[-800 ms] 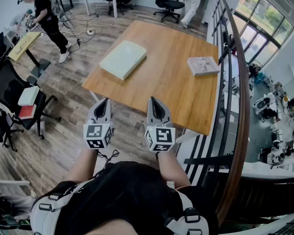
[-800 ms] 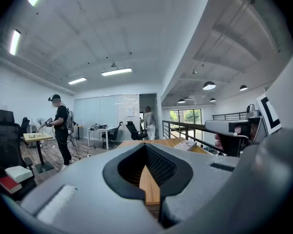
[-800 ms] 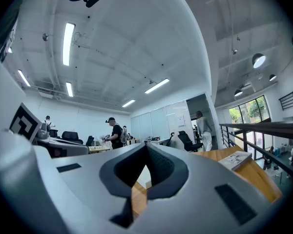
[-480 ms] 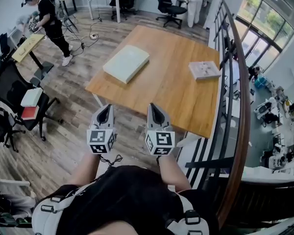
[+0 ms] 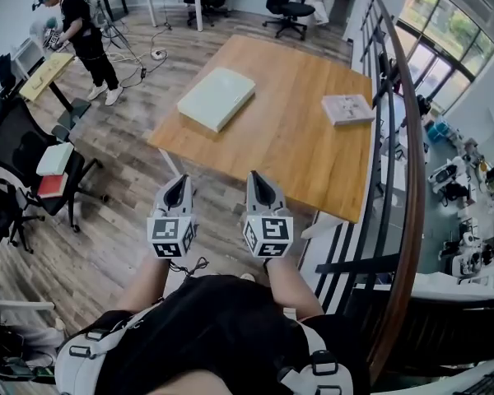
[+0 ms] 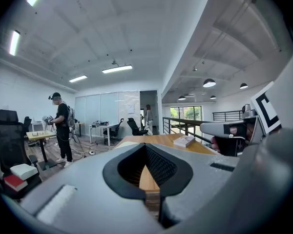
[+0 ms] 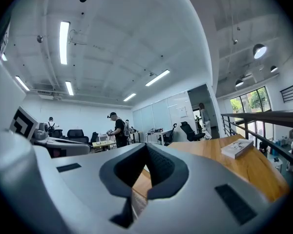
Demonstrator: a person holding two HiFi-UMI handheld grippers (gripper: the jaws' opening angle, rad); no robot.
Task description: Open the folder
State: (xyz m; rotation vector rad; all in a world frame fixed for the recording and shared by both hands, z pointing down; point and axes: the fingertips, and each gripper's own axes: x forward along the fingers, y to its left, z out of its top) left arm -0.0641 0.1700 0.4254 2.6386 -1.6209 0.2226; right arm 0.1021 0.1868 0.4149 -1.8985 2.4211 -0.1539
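A pale, closed folder [image 5: 216,97] lies flat on the far left part of the wooden table [image 5: 288,151]. My left gripper [image 5: 178,179] and right gripper [image 5: 256,177] are side by side over the floor, short of the table's near edge and well away from the folder. Both point at the table and are shut with nothing in them. In the left gripper view the left gripper's [image 6: 146,146] jaws meet, and the right gripper [image 6: 229,130] shows beside it. The jaws of the right gripper [image 7: 146,145] also meet in its own view. Neither gripper view shows the folder.
A white book [image 5: 347,109] lies on the table's far right, also seen as the book [image 7: 238,148]. A metal railing [image 5: 395,179] runs along the right. Office chairs [image 5: 33,163] stand at the left, and a person [image 5: 78,23] works at a desk behind.
The left gripper has drifted slightly right and nearer the right one. Both stay shut, short of the table. A person at the back of the room has left the view.
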